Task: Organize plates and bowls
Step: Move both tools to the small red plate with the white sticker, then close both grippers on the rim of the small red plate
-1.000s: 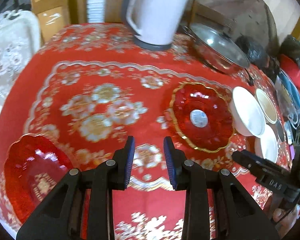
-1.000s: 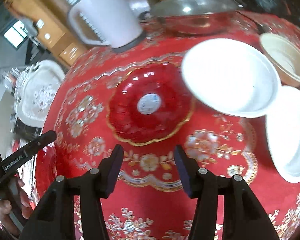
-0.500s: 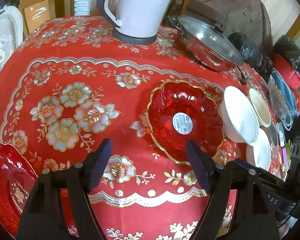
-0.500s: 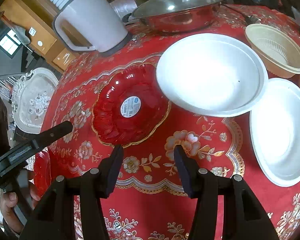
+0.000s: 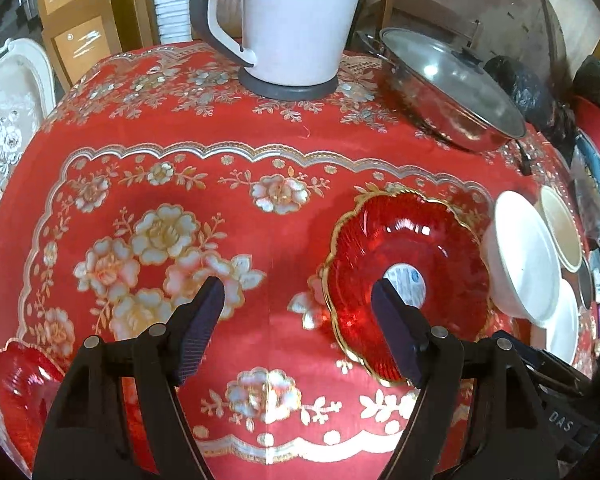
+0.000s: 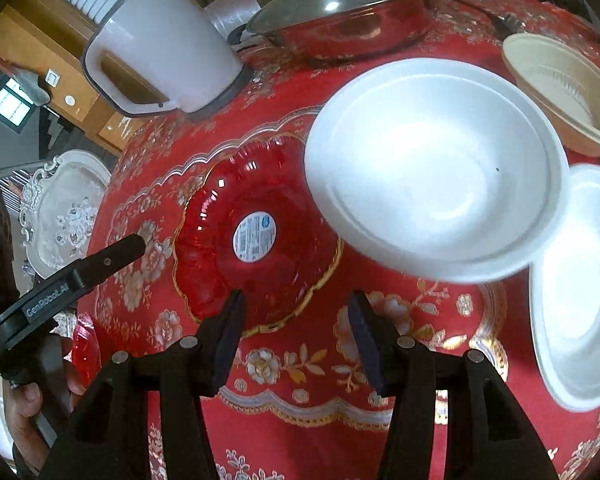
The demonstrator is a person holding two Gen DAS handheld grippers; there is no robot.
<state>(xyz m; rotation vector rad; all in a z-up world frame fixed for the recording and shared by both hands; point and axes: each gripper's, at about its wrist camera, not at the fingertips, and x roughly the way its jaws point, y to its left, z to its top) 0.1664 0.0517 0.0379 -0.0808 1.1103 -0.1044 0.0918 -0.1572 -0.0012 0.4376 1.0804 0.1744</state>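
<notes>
The left hand-held gripper [image 5: 298, 300] has just spread its jaws and holds nothing; the right hand-held gripper [image 6: 294, 312] stands half apart, also empty. The red glass plate [image 5: 404, 256] lies mid-table, touching the white bowl [image 6: 432, 160]. A pinch on its slick scalloped rim could slip, or knock that bowl.

— What is covering the table?
— A red flowery cloth [image 5: 228, 168].
— What is sitting on it?
— A red glass dish [image 6: 256, 236], white bowls [image 6: 432, 160], a tan bowl [image 6: 560, 80], a white jug [image 5: 296, 20] and a lidded pan [image 5: 448, 88].
</notes>
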